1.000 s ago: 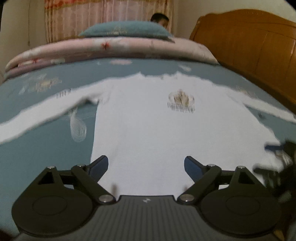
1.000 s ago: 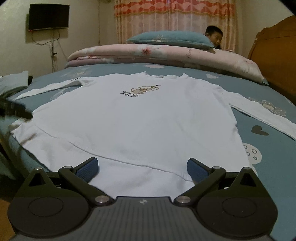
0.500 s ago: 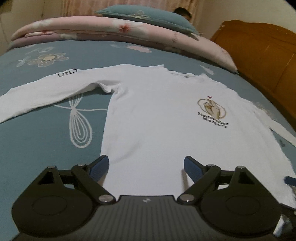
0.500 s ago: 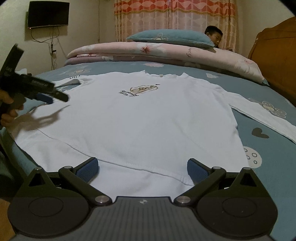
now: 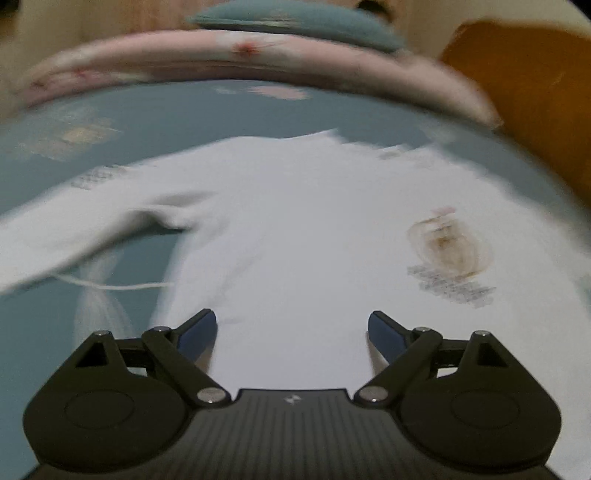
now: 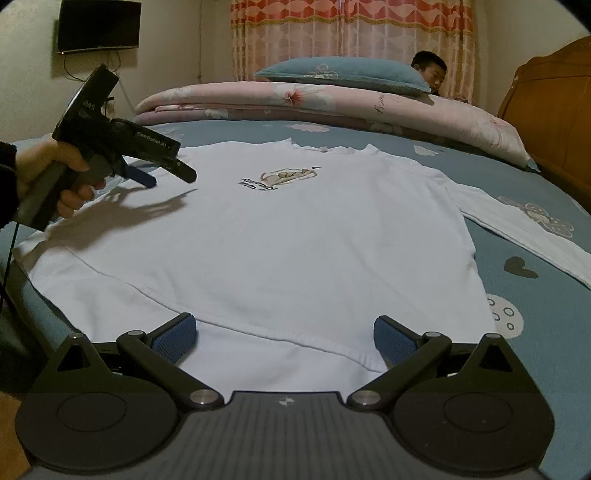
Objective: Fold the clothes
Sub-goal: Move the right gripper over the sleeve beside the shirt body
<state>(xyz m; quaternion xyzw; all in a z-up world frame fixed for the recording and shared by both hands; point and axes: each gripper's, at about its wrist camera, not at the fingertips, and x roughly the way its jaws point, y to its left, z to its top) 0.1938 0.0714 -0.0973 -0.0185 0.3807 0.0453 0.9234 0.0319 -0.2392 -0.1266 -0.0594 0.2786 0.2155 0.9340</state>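
Two black hand-held tongs with blue pads hang above one white long-sleeved cotton shirt spread face up on a bed. The right gripper, at the bottom of its own view, stands released, its jaws wide apart over the shirt's near hem with nothing pinched between them. The left gripper is likewise spread and empty over the shirt's body just right of the armpit; in the right wrist view it appears at the upper left, held in a person's hand, casting a shadow on the cloth. The shirt lies flat across the middle of the teal printed bedsheet, collar toward the far end, one sleeve running off to the right edge of the frame, the other toward the left in the blurred left wrist view. The risks from here are a matter of judgement: an open jaw closing on one layer only, or catching the sheet beneath, would drag the sheet or fold the shirt crooked, and with the hem reaching the near edge of the bed, a pull could slide the garment off. Counted: two grippers, one shirt with two sleeves and one small chest print, one rolled pink floral quilt, one teal pillow on it, one wooden headboard at right, one dark wall-mounted screen at upper left, and one person behind the pillow.
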